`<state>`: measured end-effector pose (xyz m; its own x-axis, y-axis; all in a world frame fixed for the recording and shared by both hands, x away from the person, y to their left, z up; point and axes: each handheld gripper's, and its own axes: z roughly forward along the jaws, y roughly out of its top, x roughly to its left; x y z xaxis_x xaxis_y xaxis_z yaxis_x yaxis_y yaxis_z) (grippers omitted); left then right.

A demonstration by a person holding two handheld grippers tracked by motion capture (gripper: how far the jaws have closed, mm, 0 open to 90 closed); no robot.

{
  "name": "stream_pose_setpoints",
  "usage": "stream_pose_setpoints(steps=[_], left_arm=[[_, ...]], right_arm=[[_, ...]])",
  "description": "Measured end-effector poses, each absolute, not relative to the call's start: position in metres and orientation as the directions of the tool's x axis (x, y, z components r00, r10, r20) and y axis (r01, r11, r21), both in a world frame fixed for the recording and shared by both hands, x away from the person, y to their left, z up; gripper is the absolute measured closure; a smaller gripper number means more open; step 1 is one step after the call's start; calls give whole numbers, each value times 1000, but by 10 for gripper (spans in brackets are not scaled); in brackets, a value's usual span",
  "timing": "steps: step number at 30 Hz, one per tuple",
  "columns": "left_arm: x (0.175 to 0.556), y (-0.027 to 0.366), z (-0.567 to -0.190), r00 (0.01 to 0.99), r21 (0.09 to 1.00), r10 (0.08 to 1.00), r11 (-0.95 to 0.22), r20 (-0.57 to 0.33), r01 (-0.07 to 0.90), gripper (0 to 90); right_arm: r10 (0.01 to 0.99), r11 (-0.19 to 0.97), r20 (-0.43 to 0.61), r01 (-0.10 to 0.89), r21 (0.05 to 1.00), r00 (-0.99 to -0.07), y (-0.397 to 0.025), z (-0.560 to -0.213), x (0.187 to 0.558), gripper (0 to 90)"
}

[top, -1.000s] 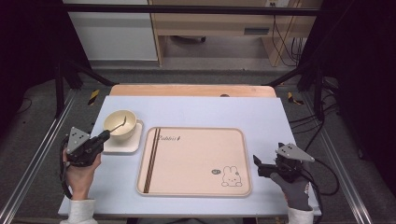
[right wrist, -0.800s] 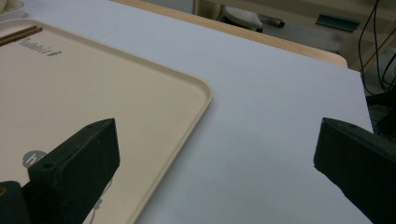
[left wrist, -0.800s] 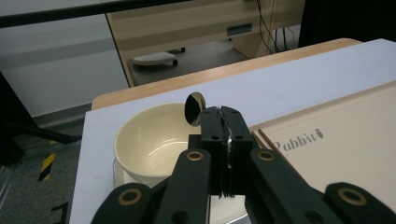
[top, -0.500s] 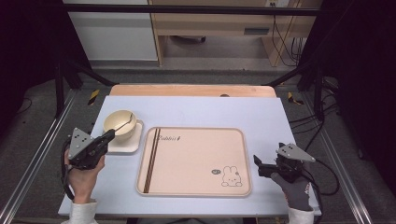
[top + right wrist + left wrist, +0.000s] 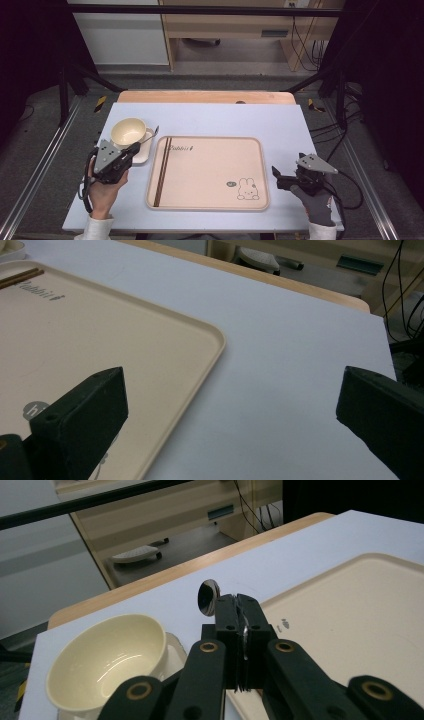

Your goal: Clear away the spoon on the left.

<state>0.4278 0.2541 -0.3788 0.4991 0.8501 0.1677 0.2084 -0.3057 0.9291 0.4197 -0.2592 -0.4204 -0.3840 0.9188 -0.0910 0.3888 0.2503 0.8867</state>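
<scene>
My left gripper (image 5: 134,147) (image 5: 239,602) is shut on the handle of a metal spoon (image 5: 208,596) (image 5: 150,135). The spoon's bowl sticks up just past the fingertips, to the right of a cream cup (image 5: 128,132) (image 5: 107,657). The cup stands on a pale square saucer (image 5: 141,156). A beige tray (image 5: 207,172) (image 5: 100,335) with brown stripes and a rabbit drawing lies in the middle, bare. My right gripper (image 5: 276,177) (image 5: 230,410) rests open at the tray's right edge, with nothing between its jaws.
The light blue tabletop (image 5: 280,125) has a wooden strip (image 5: 205,97) along its far edge. Black frame posts stand at both sides, and cables (image 5: 350,185) trail off at the right.
My left gripper has shifted right with the spoon, whose end was over the cup and now sits beside the cup's right rim. The right gripper has stayed put.
</scene>
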Motion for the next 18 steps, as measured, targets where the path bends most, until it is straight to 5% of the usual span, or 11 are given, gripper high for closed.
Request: stream_pose_setpoints(steps=[18], left_arm=[[435, 211, -402, 579, 876, 782, -424, 229, 227, 890]], right_arm=[[918, 255, -95, 389, 885, -385, -259, -421, 420, 4]])
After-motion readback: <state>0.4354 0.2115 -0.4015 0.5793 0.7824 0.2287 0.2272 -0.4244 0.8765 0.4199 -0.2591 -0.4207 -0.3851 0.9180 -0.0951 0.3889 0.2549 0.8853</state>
